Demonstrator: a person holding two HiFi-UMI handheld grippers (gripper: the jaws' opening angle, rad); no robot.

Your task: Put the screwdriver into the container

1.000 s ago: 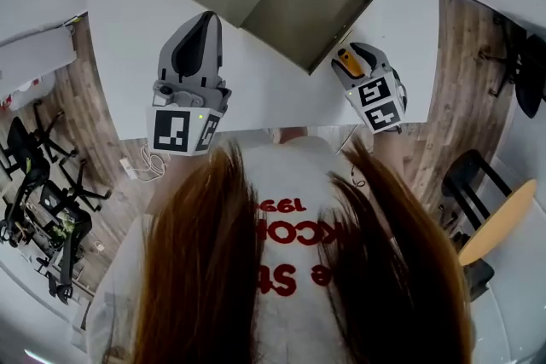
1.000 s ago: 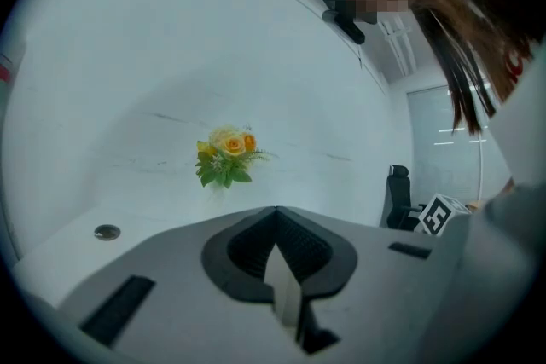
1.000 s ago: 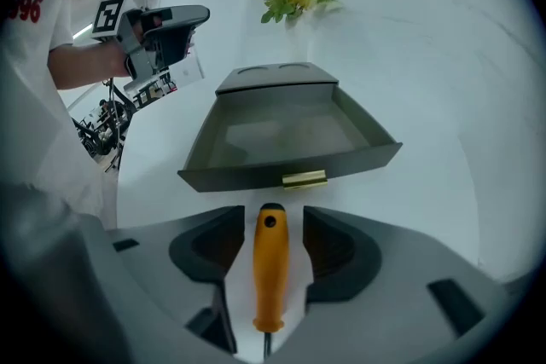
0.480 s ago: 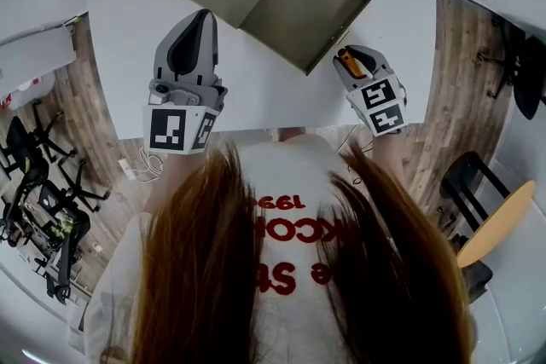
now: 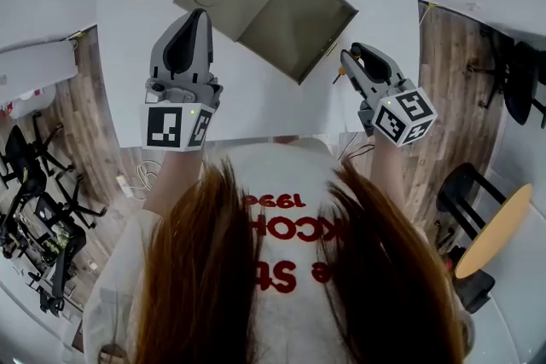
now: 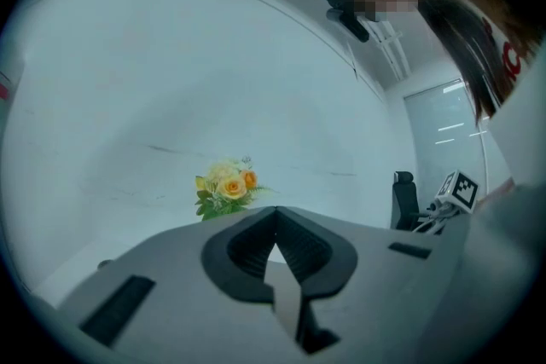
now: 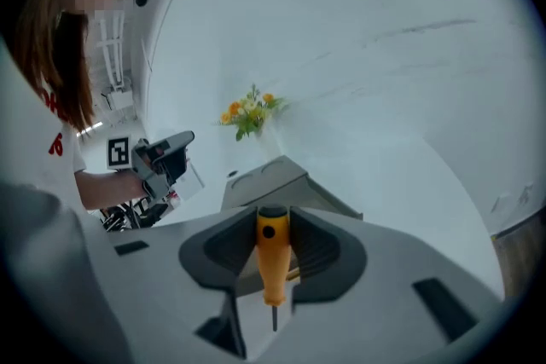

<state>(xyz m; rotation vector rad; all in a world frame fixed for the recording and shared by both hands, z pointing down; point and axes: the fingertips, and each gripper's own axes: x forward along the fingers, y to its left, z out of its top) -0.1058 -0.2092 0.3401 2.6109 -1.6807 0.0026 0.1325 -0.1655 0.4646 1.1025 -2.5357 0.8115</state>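
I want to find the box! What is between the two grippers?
The container, with its open tray, lies on the white table between the left gripper and the right gripper. The head view shows it.

Orange-handled screwdriver (image 7: 272, 262), clamped lengthwise, apparently just beside the open grey container (image 5: 294, 21).

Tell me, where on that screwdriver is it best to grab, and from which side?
Grip the screwdriver by its thick orange handle, not the thin metal shaft. The handle is wide and straight, so closing on it from its two sides, across its length, gives a firm seat. The right gripper holds it that way, with the handle between its fingers and the shaft pointing back toward the gripper's body.
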